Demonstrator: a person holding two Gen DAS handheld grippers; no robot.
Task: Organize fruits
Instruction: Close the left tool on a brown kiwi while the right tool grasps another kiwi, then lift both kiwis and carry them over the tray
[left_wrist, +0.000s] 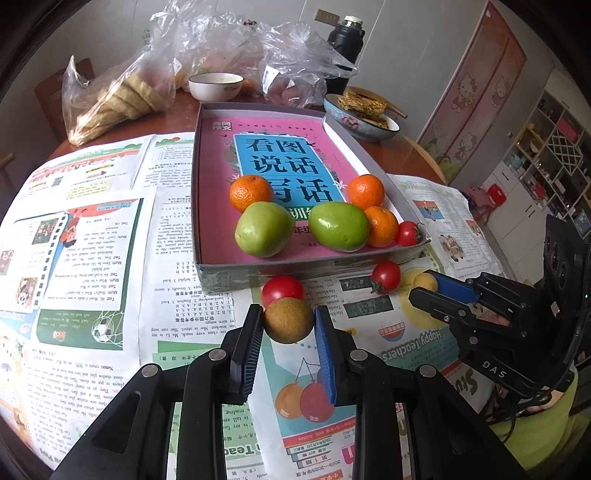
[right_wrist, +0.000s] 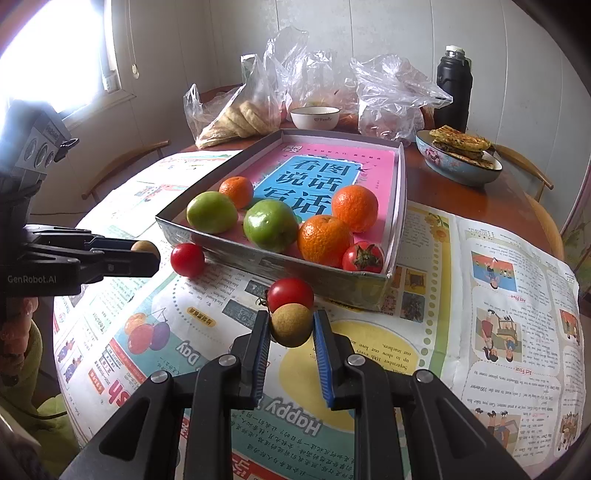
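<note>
My left gripper is shut on a small brown longan, just in front of the grey box. My right gripper is shut on another brown longan. The box holds two green fruits, three oranges and a red tomato on a pink book. Two red tomatoes lie on the newspaper outside the box's near wall. The right gripper shows in the left wrist view, the left gripper in the right wrist view.
Newspaper covers the round wooden table. Behind the box stand a white bowl, plastic bags of bread, a black flask and a blue bowl of flatbread. Chairs stand around the table.
</note>
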